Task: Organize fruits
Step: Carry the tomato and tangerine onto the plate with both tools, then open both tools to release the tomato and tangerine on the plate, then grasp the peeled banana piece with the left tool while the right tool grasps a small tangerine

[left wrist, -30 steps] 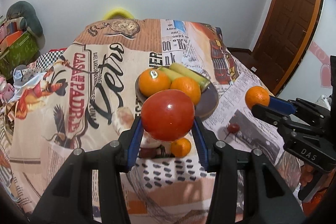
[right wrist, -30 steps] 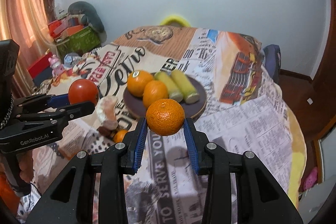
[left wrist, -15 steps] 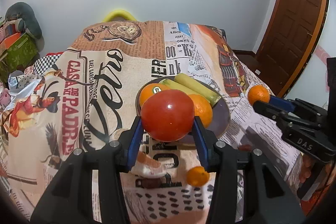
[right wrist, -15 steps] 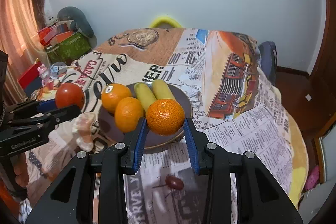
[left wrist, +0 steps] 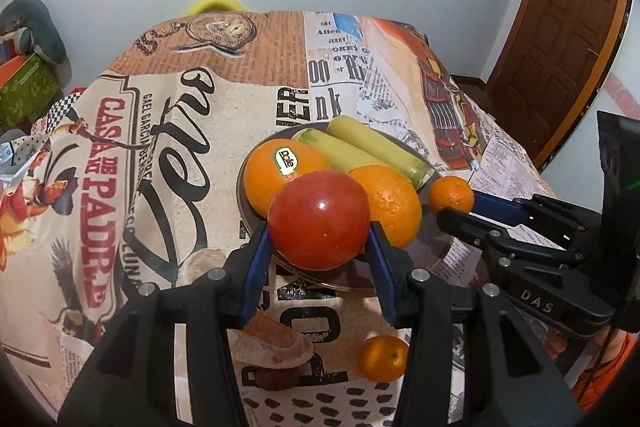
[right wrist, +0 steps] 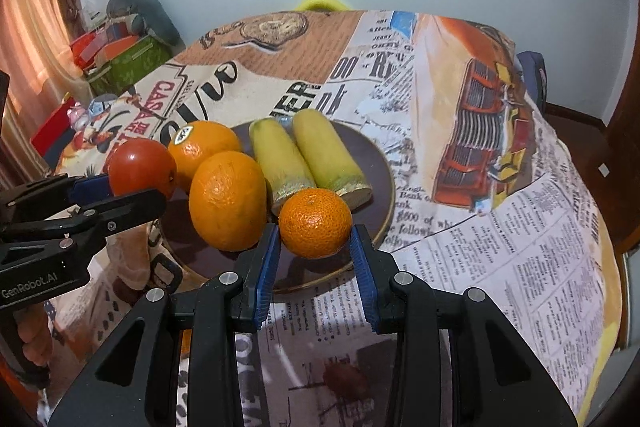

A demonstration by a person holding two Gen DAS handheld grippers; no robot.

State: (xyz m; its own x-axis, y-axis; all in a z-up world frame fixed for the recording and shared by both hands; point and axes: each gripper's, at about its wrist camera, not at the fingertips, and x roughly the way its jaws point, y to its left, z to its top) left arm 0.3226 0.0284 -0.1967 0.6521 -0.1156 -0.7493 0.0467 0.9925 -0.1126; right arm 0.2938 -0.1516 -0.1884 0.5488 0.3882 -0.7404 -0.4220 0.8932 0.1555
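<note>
My left gripper [left wrist: 318,251] is shut on a red tomato [left wrist: 319,220], held over the near left rim of the dark plate [right wrist: 380,163]. My right gripper [right wrist: 314,251] is shut on a small mandarin [right wrist: 315,223], held over the plate's near right part. The plate carries two oranges [right wrist: 227,201], one with a sticker [left wrist: 286,159], and two yellow-green banana pieces [right wrist: 326,157]. The tomato also shows in the right wrist view [right wrist: 142,167], and the mandarin in the left wrist view [left wrist: 451,193].
A loose mandarin [left wrist: 383,357], a pale peach-like piece [left wrist: 276,343] and a small dark cherry [right wrist: 346,381] lie on the printed tablecloth [left wrist: 168,131] near the front. A wooden door [left wrist: 560,27] is at the right. Bags are piled at the left [right wrist: 120,59].
Both grippers have moved forward and lower toward the plate with their fruit; the plate now looks larger and closer, and the tomato and mandarin hang over its near edge.
</note>
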